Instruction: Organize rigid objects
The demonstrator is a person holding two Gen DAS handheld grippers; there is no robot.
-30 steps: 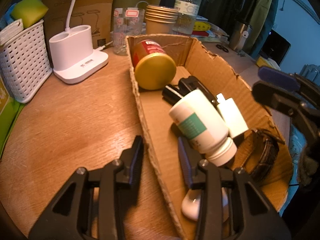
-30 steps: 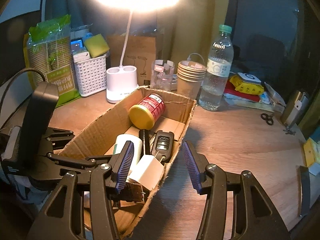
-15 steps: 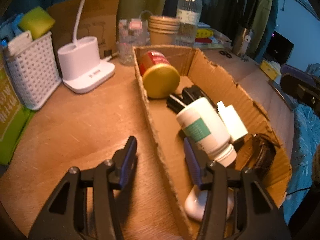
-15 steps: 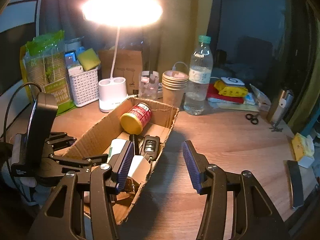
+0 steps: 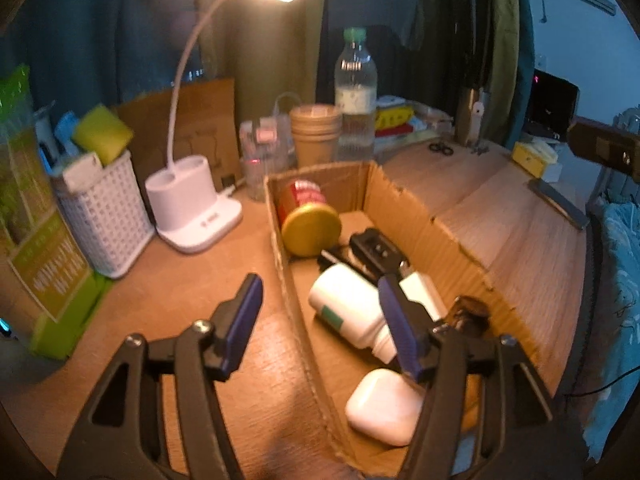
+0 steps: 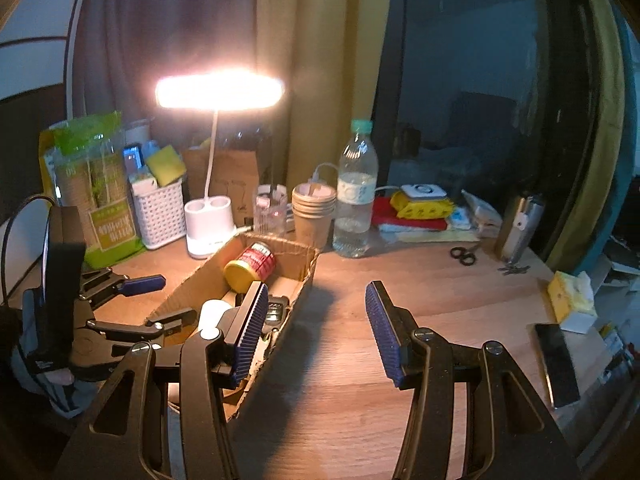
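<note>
As left hand-held gripper (image 5: 320,312) opens empty | cardboard box (image 5: 404,208) filled

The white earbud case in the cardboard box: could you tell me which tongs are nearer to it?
Left. The left tongs hang open just above the earbud case, straddling the cardboard box wall; the right tongs hover over the box's far side, open.

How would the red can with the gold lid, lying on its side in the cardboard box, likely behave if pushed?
The red can with the gold lid lies on its round side, so it would probably roll. It looks rigid. The cardboard box wall behind would likely stop it.
</note>
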